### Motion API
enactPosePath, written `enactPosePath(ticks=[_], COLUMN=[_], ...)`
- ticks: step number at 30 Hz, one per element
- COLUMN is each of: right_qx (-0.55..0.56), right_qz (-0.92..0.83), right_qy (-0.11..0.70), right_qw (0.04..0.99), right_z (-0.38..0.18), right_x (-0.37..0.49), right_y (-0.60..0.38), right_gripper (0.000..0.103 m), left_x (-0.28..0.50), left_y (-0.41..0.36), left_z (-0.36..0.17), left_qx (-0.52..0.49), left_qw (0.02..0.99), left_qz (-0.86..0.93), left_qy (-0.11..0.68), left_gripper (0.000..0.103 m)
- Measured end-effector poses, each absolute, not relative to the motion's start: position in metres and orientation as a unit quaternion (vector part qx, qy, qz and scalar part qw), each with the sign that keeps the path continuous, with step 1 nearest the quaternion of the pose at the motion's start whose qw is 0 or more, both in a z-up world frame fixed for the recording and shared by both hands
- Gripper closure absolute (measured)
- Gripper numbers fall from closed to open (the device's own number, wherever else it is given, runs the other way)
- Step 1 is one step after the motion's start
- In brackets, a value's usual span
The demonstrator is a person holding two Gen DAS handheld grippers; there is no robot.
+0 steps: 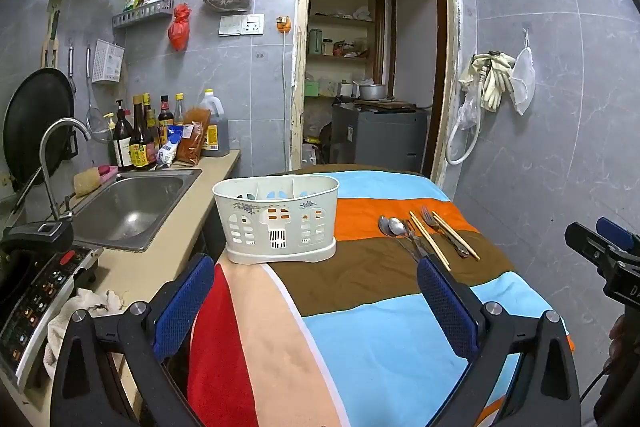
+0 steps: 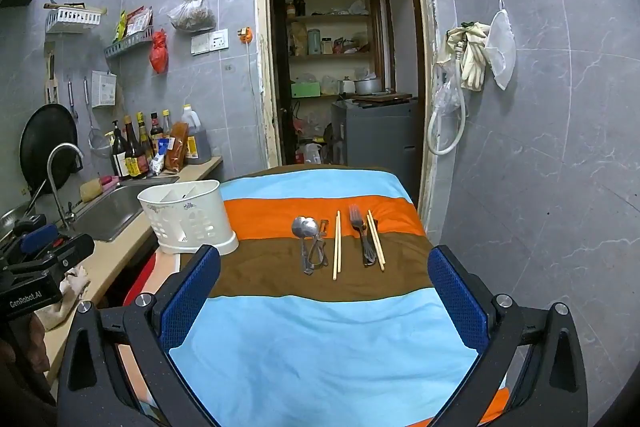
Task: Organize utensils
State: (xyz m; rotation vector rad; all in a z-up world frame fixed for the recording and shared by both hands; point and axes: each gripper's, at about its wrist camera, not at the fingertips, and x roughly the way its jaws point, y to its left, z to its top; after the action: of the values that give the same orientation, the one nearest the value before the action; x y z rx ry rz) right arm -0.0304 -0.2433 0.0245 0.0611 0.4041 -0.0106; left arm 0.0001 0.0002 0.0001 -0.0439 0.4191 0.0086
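A white utensil caddy (image 1: pixel 276 219) with compartments stands on the striped cloth's left side; it also shows in the right wrist view (image 2: pixel 188 221). Two spoons (image 2: pixel 306 231), a pair of chopsticks (image 2: pixel 337 245), a fork (image 2: pixel 360 231) and a second chopstick pair (image 2: pixel 376 241) lie on the orange and brown stripes. In the left wrist view the spoons (image 1: pixel 394 227), fork (image 1: pixel 434 223) and chopsticks (image 1: pixel 428 239) lie right of the caddy. My left gripper (image 1: pixel 316 291) is open and empty, near the caddy. My right gripper (image 2: pixel 324 287) is open and empty, short of the utensils.
A striped cloth (image 2: pixel 320 339) covers the table. A steel sink (image 1: pixel 132 207) with a tap, sauce bottles (image 1: pixel 140 139) and an appliance (image 1: pixel 36 287) sit on the counter at left. A doorway (image 2: pixel 340 67) is behind the table. Gloves (image 2: pixel 472 55) hang on the right wall.
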Motion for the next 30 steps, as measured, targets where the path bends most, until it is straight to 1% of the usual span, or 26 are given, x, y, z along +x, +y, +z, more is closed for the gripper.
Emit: enactPosePath(ticks=[30], right_qx=[0.031], right_qz=[-0.005], right_qy=[0.207], right_qw=[0.978], right_z=[0.014], right_x=[-0.026], right_y=[-0.233], right_gripper=[0.001], left_x=[0.000], left_y=[0.000], left_z=[0.000], left_qx=[-0.024], left_qw=[0.978], left_qz=[0.003], left_qy=[0.208], left_gripper=[0.001])
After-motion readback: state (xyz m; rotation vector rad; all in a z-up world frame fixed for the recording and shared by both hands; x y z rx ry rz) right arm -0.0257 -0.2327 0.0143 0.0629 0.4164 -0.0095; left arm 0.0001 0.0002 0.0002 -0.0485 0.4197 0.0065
